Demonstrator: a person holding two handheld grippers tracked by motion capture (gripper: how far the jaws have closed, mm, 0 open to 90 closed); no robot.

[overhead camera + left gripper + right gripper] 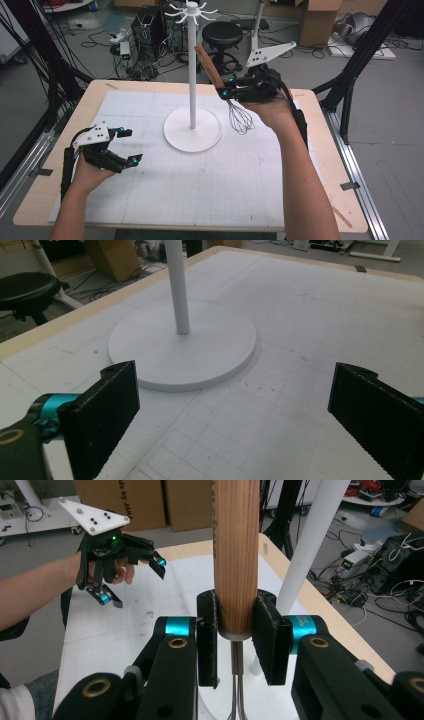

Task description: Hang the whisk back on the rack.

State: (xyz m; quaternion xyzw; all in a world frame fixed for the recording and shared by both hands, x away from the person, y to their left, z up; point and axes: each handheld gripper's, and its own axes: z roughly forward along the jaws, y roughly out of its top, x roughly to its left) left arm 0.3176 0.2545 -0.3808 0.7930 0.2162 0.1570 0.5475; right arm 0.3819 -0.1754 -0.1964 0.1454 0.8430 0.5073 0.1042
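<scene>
A whisk with a wooden handle [210, 67] and a wire head [241, 119] hangs in the air to the right of the white stand's pole [192, 65]. My right gripper [226, 89] is shut on the lower end of that handle [236, 555], the wire head pointing down toward the table. The stand has a round white base [192, 129] and a ring of hooks [192, 11] on top. My left gripper [129, 146] rests open at the table's left, its jaws wide apart, with nothing between them [235, 415]; the stand's base [182, 347] lies just ahead of it.
A white gridded mat [200, 170] covers the wooden table [320, 150]. Beyond the far edge stand a black stool [222, 34], cardboard boxes [320, 20] and tangled cables on the floor. Black frame legs [360, 55] rise at the right.
</scene>
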